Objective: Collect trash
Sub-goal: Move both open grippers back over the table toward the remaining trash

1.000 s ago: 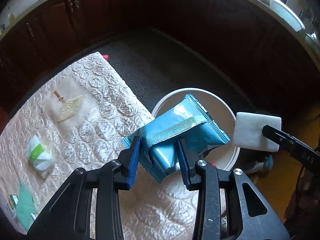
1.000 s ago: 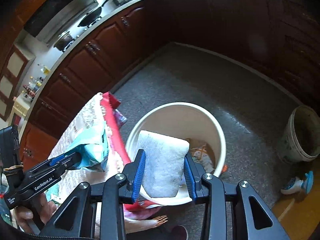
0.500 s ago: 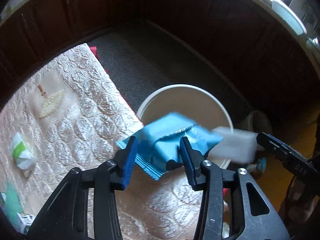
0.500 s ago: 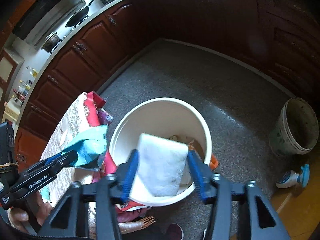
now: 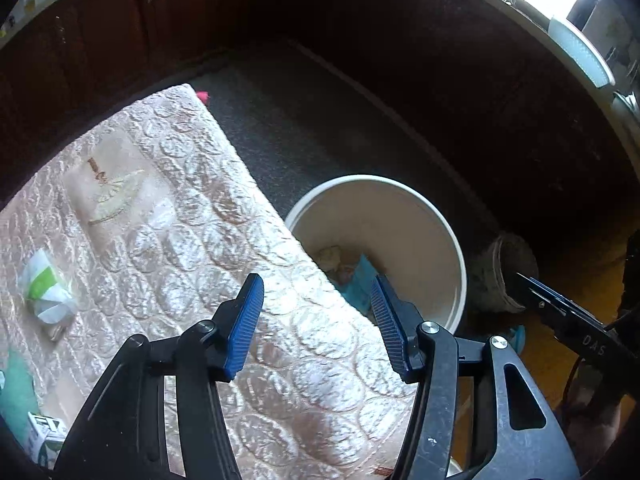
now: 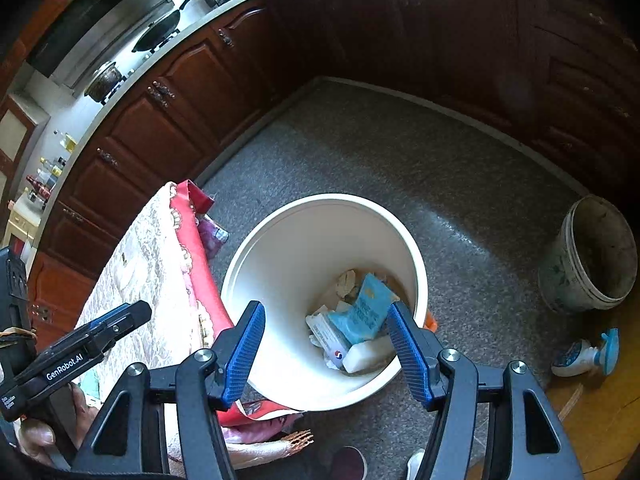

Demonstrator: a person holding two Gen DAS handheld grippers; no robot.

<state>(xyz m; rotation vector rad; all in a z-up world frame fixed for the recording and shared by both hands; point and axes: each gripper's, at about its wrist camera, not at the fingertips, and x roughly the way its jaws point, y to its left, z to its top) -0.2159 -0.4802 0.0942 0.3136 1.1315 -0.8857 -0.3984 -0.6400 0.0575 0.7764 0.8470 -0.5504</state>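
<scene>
**Two pieces in the bin, some trash still on the table**

Now both grippers are empty. The left gripper (image 5: 316, 316) hangs over the table edge beside the white bin (image 6: 416, 280); its jaws are opening and nothing is between them. The right gripper (image 6: 324, 344) hangs above the mouth of the bin, its jaws also opening, with only air between the blue pads.

At the bottom of the bin lie the blue wrapper (image 6: 366, 308), the white sponge (image 6: 366, 354) just beside it, a small white box and some crumpled paper. So this part of the task looks done.

On the quilted tablecloth (image 5: 180, 216), a folded green-and-white wrapper (image 5: 46, 292) lies near the table's left edge. At the lower left corner of the left wrist view there is a teal thing (image 5: 16, 396) and a small printed carton (image 5: 44, 436), both partly cut off, so I cannot tell what they are. I judge that at least the wrapper is left to collect.
</scene>
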